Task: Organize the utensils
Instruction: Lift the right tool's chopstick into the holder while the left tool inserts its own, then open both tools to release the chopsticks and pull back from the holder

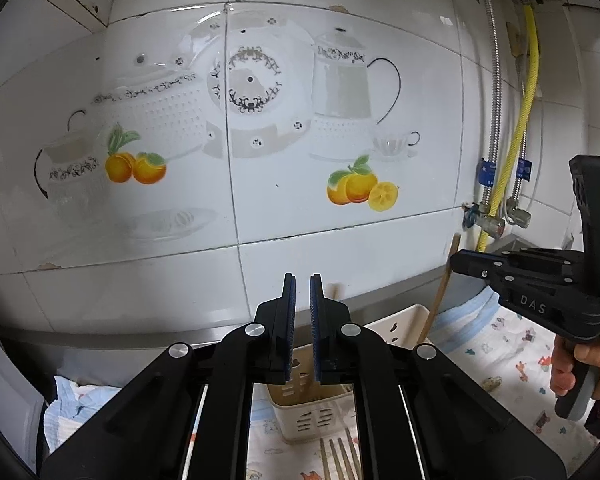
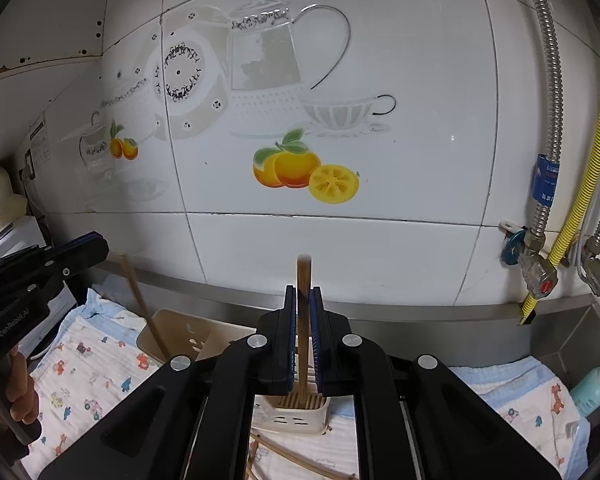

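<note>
Pinching an upright wooden chopstick (image 2: 303,312) above the cream utensil holder (image 2: 296,416), the right hand-held gripper (image 2: 303,336) hovers; left hand-held gripper (image 1: 302,328) is pressed together, empty, over the holder, a fork (image 1: 340,460) lying before it.

Glossy white wall tiles (image 1: 420,92) printed with teapots, a plate and cups rose behind the counter (image 2: 420,320), whose stainless steel back edge ran along the foot of the wall. Printed oranges with green leaves (image 2: 288,168) and a cut lemon slice (image 2: 334,183) showed on one tile. At the right, a yellow corrugated gas hose (image 2: 580,200) ran down beside a braided steel hose (image 2: 550,80) to metal valves (image 2: 538,270). A white quilted cloth with small cartoon animals and pale blue edging (image 2: 84,380) covered the counter. A pale teal plastic bottle with a white cap (image 2: 592,388) lay at the far right.
</note>
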Demonstrator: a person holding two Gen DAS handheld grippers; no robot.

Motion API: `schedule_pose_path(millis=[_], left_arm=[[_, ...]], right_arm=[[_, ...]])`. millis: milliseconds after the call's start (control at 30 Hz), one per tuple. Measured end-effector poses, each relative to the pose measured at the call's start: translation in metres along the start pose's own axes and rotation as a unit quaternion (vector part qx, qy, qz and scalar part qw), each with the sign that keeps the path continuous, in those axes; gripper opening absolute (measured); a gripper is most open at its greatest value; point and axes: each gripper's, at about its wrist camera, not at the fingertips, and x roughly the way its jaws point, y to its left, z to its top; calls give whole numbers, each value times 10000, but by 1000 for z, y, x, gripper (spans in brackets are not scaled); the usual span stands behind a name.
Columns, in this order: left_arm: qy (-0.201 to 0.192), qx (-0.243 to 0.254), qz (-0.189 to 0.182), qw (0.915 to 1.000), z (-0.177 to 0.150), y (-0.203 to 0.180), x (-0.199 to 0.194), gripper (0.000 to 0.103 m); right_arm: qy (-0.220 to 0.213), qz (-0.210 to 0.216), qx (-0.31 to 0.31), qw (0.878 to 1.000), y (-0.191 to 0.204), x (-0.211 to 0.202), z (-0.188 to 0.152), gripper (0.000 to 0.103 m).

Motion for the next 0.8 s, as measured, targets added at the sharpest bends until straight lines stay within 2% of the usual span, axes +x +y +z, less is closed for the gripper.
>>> schedule_pose_path(millis=[167,233,300,567,800], left_arm=[[-9,-21,-76,10000,0,1,-8,8],[-1,-41,-93,9999,-2,1,-13,8],[10,-65,-116,9999,-4,3,-19,8],[295,-315,-207,9989,-32,13,-43,9],[529,-618,-304,9962,-72,24,-64,10]], right_arm=[[-16,-55,-43,10000,2,-2,-1,9],[-24,-97,-85,9999,2,-5,-1,14],[-76,-159,-77,9998,1,-11,-2,26],[-116,-140,-123,9998,-3,-43,-15,31],[209,12,-282,9994,-7,-68,-64,31]])
